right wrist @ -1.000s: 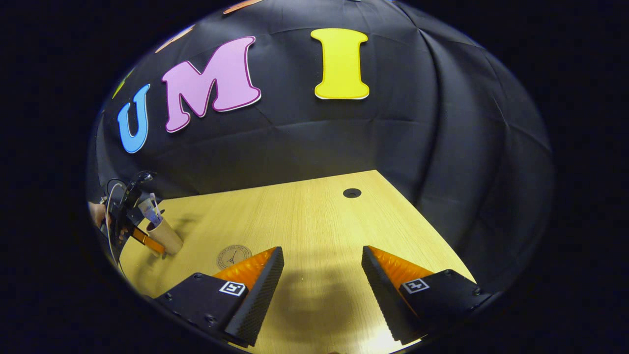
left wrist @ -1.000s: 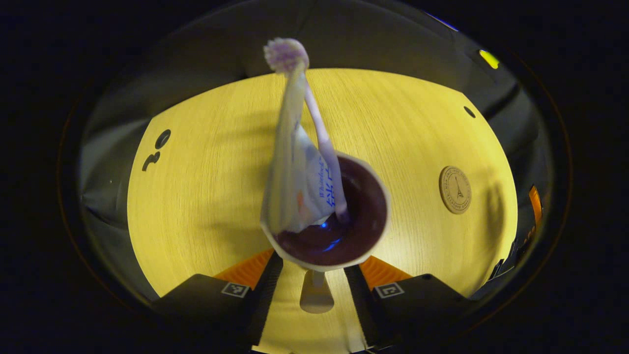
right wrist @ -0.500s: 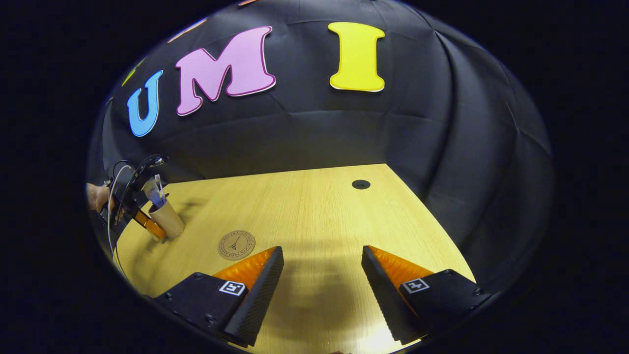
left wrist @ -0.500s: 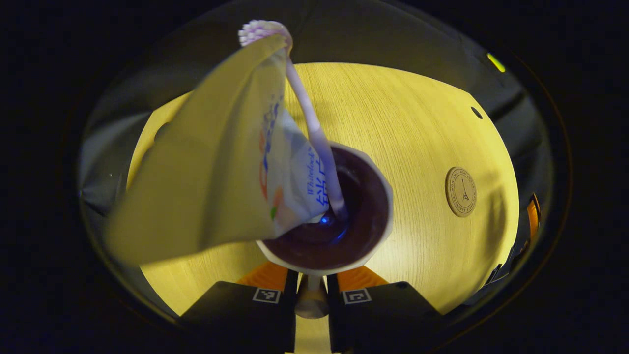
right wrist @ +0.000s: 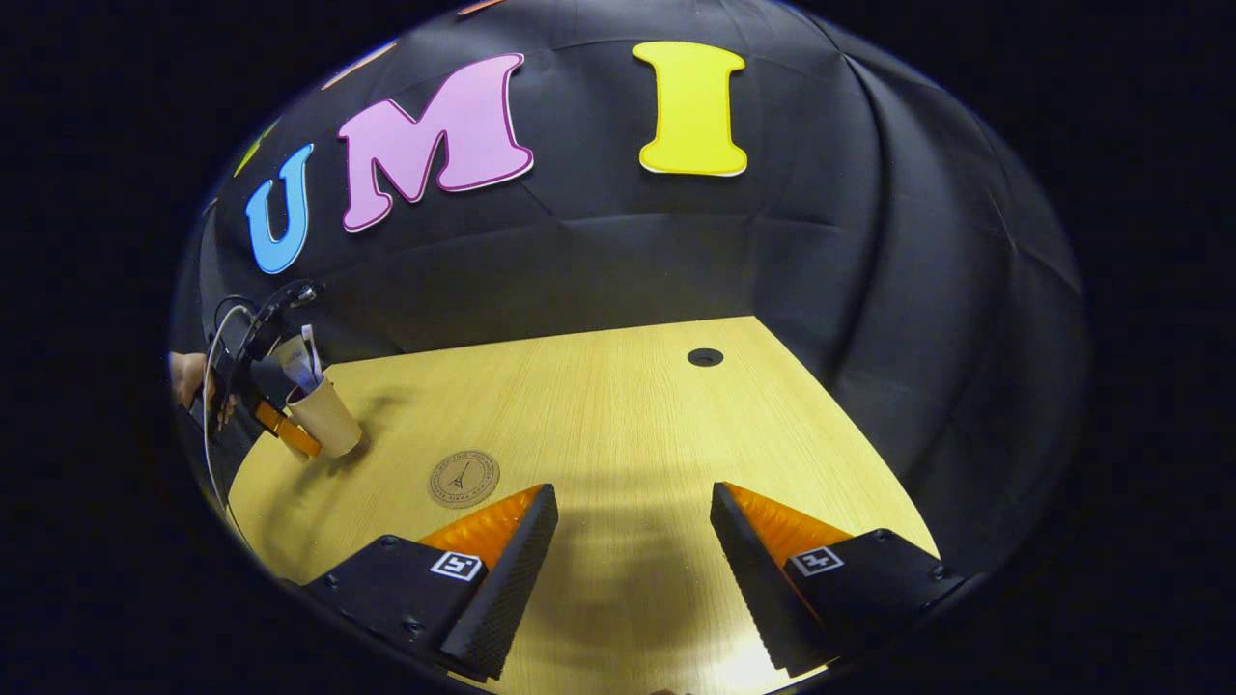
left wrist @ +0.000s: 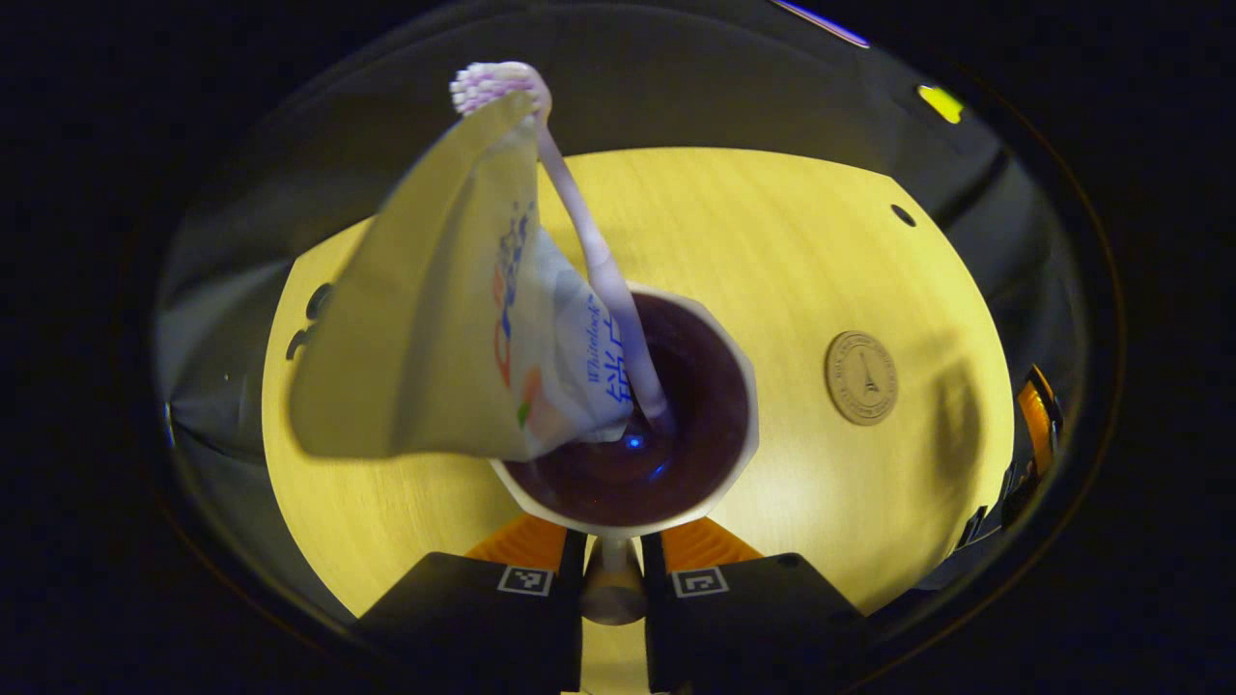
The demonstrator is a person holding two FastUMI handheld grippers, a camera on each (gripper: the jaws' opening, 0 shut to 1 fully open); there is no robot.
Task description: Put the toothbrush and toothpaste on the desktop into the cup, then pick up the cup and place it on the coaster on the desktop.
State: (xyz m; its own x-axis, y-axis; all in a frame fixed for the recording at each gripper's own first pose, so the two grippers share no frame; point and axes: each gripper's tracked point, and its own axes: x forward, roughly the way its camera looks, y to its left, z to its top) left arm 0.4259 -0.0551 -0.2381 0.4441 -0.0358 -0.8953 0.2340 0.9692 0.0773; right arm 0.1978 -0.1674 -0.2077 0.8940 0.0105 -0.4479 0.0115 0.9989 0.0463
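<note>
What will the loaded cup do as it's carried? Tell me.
Probably top-heavy: toothpaste and toothbrush lean far past the cup's rim. It looks like thin paper, so the left gripper's squeeze may dent it.

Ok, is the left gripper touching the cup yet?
Touching. In the left gripper view, the left gripper has both fingers closed against the cup's wall just below its rim, no gap showing.

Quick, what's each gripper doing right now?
Left gripper: closed on the cup.
Right gripper: open, holding nothing.
</note>
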